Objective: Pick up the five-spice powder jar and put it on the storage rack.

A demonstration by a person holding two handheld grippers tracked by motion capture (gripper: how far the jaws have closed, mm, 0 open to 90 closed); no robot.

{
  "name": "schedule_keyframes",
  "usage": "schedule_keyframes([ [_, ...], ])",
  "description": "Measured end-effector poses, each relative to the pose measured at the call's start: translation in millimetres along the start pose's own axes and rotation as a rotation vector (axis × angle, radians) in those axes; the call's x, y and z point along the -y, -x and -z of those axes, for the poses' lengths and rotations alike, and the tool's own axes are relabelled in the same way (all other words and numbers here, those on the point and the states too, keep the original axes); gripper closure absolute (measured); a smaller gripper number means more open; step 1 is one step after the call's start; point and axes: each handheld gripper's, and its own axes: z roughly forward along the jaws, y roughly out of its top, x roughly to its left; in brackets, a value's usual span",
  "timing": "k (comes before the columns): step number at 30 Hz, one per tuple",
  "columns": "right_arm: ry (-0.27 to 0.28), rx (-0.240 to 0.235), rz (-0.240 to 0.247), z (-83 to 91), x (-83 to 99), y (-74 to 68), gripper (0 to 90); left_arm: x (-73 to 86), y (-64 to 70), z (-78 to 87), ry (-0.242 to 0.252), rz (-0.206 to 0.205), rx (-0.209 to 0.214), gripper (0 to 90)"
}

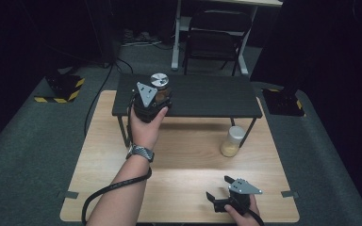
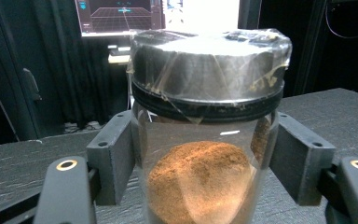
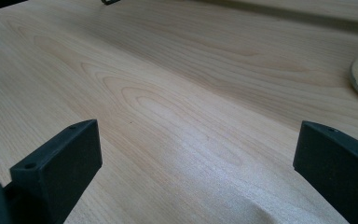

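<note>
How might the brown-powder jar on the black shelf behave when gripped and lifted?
The jar looks rigid, probably glass, so likely slippery and breakable. Tall with a heavy-looking metal lid, it may tip if nudged. The left hand-held gripper brackets its sides, which should steady it.

1. A pale wooden worktop with a visible grain.
2. A low black shelf stands on legs on the worktop's far half.
3. A clear jar of yellowish powder sits upright on the worktop beside the shelf's right front leg.
4. A black folding chair stands on the carpet beyond.
5. A lit monitor glows in the dark background.
</note>
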Motion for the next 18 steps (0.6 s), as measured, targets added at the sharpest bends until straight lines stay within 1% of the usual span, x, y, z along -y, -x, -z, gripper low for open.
schedule_keyframes([
  [8, 0.001, -0.003, 0.002, -0.4, -0.1, 0.8, 0.4, 0.3, -1.0, -3.0, -0.003, 0.01, 0.002, 30.3],
  [18, 0.0, -0.002, 0.005, -0.2, -0.2, 0.0, 0.4, 2.0, -0.8, -3.4, 0.003, 0.013, 0.0, 30.2],
])
